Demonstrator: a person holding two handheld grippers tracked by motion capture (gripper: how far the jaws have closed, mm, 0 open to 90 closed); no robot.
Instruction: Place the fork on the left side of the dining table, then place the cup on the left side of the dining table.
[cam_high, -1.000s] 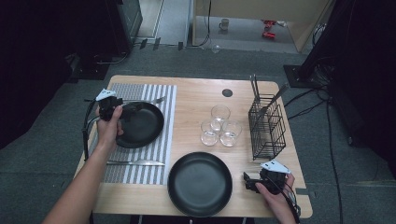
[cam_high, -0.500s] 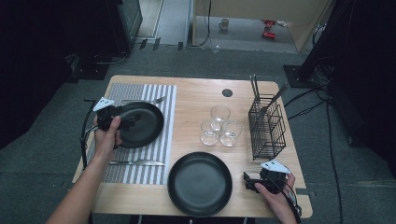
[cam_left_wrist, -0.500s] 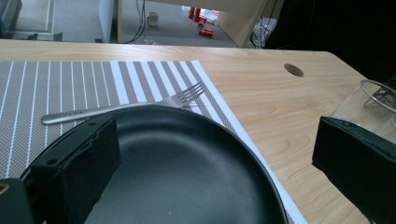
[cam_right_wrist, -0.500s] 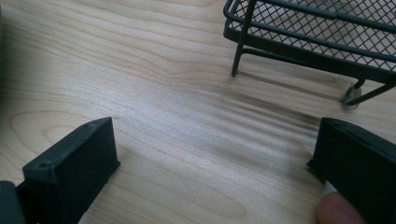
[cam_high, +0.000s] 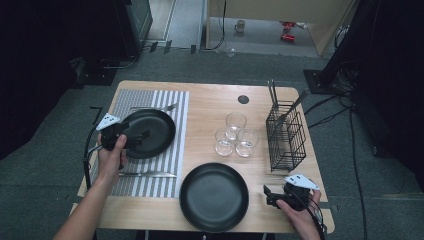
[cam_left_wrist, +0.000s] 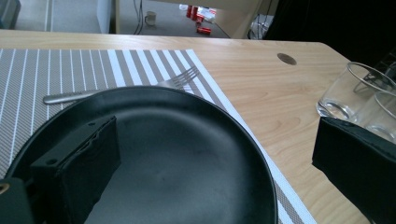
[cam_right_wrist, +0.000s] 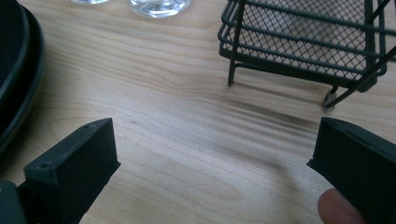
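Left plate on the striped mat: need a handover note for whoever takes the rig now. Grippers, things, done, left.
Left hand-held gripper: open, jaws over the near-left part of the black plate on the striped mat, nothing gripped.
Right hand-held gripper: open, idle above the table at the near right, beside the second plate.
Fork lies behind the mat's plate, knife in front.
Done: nothing grasped yet.
Left: probably close on the plate's rim and lift.
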